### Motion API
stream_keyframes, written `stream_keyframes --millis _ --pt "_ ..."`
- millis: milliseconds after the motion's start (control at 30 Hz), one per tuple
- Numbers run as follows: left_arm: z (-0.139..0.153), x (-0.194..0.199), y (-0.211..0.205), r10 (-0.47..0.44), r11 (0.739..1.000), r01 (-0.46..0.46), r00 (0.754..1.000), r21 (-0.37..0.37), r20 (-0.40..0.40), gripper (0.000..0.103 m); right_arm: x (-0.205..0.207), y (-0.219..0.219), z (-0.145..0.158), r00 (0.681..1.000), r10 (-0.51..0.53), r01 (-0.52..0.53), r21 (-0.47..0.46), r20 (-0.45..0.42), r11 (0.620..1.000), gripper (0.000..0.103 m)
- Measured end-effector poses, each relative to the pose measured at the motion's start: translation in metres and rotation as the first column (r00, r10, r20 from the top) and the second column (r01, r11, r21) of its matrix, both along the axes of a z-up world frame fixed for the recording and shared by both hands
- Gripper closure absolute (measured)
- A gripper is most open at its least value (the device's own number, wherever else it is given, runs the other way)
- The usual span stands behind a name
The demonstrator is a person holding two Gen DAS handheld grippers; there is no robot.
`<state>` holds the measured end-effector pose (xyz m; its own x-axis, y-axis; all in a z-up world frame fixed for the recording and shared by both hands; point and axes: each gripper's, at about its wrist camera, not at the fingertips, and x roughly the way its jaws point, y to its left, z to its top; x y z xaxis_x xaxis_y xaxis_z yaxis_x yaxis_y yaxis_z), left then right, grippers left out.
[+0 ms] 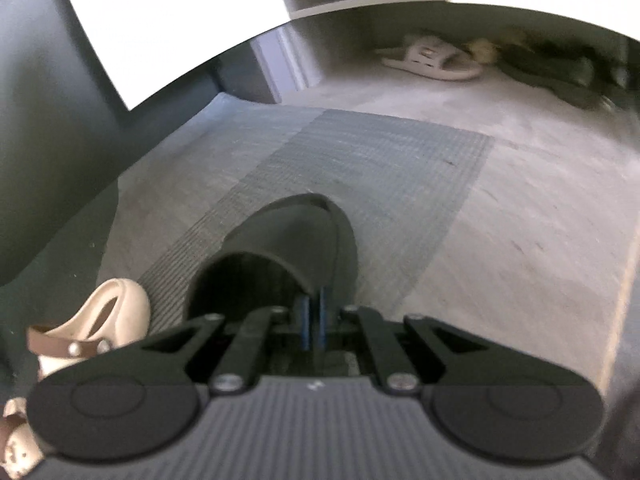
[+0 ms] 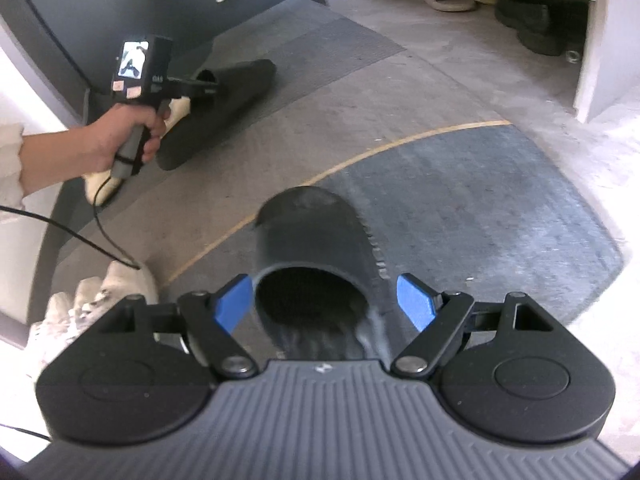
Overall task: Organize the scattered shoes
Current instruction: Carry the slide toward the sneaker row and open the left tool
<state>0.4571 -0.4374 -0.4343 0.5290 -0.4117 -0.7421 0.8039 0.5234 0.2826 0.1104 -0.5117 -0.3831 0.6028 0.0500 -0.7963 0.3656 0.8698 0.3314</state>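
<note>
Black slipper [image 2: 316,264] is seen on the floor between the wide-apart right tongs [image 2: 324,304], and it is not pinched yet. Its strap should be gripped before it is lifted. Left tongs [image 1: 314,312] are shut on the other slipper's [image 1: 280,256] edge, held above the mat [image 1: 380,160], to be set by the shoes under the shelf [image 1: 436,58]

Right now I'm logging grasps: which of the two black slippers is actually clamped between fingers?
The black slipper at the left gripper: its strap edge is pinched. The other slipper sits untouched between the right gripper's spread fingers.
</note>
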Motion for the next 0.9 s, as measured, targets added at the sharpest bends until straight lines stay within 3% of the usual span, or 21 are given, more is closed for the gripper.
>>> stream_keyframes --millis 200,267,333,467,700,767,833,867,900 --pt "0.022 -0.067 0.039 -0.08 0.996 0.081 0.996 0.047 -0.03 0.097 -0.008 0.026 0.018 0.994 0.102 -0.101 -0.015 0.044 0.995 0.021" --pt "0.016 -0.09 0.045 -0.142 0.985 0.139 0.99 0.107 0.023 0.096 -0.018 0.034 0.028 0.991 0.122 -0.119 -0.045 0.064 0.992 0.021" --pt "0.011 -0.103 0.051 -0.126 0.985 0.125 0.992 0.12 0.003 0.097 -0.032 0.043 0.038 0.987 0.132 -0.124 -0.09 0.095 0.988 0.021" --pt "0.002 -0.127 0.054 -0.149 0.979 0.152 0.988 0.137 -0.034 0.096 -0.061 0.052 0.039 0.989 0.084 -0.076 -0.066 0.12 0.995 0.021" --pt "-0.011 -0.15 0.05 -0.177 0.972 0.183 0.983 0.148 -0.056 0.095 -0.083 0.055 0.026 0.996 0.06 -0.058 -0.037 0.066 0.998 0.021" --pt "-0.015 -0.152 0.051 -0.157 0.976 0.165 0.986 0.142 -0.063 0.09 -0.083 0.049 0.023 0.998 0.032 -0.031 -0.02 0.058 0.999 0.021" --pt "-0.015 -0.149 0.055 -0.128 0.982 0.139 0.988 0.128 -0.089 0.067 -0.081 0.045 0.021 0.999 0.009 -0.008 -0.007 0.054 1.0 0.021" --pt "-0.013 -0.149 0.057 -0.112 0.986 0.123 0.989 0.115 -0.097 0.061 -0.08 0.043 0.02 0.999 0.001 -0.001 -0.002 0.053 1.0 0.021" --pt "-0.012 -0.149 0.059 -0.096 0.989 0.107 0.99 0.103 -0.104 0.046 -0.081 0.045 0.019 0.999 0.0 0.0 0.001 0.054 1.0 0.021"
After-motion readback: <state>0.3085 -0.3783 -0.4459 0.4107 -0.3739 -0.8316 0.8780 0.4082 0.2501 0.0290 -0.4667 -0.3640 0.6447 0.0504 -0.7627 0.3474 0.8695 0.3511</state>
